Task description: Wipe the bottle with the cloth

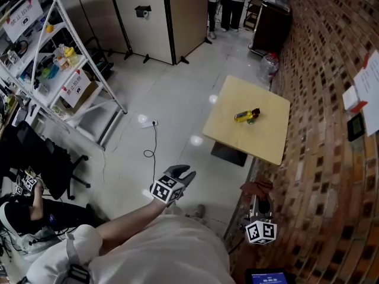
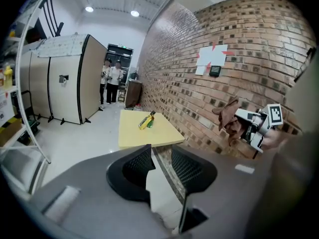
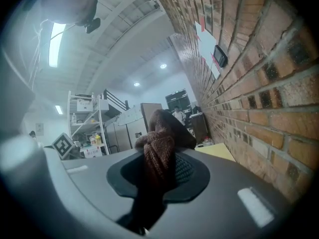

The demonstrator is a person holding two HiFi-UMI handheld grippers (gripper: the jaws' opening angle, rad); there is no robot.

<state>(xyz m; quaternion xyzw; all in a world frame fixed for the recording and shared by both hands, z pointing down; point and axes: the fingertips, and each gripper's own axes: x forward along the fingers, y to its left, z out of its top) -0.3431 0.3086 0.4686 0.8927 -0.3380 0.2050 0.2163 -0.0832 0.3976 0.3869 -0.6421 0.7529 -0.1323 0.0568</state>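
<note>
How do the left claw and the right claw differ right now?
The left claw is empty, its jaws a little apart; the right claw is shut on a brown cloth. The left claw is out over the floor, the right claw close beside the brick wall. Both are well short of the table where the bottle lies.

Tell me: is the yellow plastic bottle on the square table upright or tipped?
Tipped: the yellow plastic bottle lies on its side on the light wooden table, long axis flat.
</note>
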